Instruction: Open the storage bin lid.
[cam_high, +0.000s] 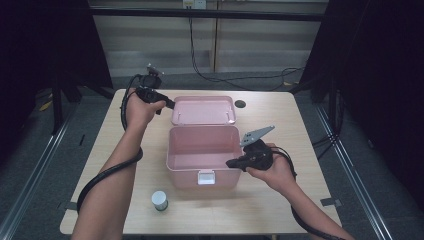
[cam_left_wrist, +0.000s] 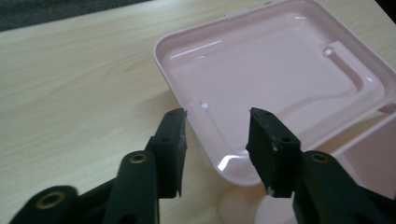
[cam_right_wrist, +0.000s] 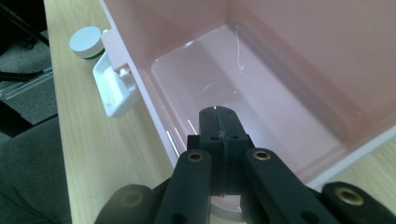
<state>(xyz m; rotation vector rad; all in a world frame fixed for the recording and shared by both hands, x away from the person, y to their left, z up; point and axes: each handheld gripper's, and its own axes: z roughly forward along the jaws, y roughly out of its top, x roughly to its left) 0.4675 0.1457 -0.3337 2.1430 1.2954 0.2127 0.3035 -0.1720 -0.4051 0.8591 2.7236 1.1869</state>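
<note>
Risk of the pink storage box (cam_high: 202, 155) shifting or its lid (cam_high: 203, 110) swinging shut

Left tool (cam_left_wrist: 215, 140), jaws apart and empty, has the lid's corner just ahead between them; a stray nudge could flip it. Right tool (cam_right_wrist: 218, 122), jaws pressed together on nothing, hangs over the box's near rim and could drag it. Small white-capped jar (cam_high: 160, 200) sits on the table (cam_high: 280, 120), well apart from both. No readable writing

Lid (cam_left_wrist: 280, 79) far corner cut off; jar (cam_right_wrist: 87, 42) label hidden.
</note>
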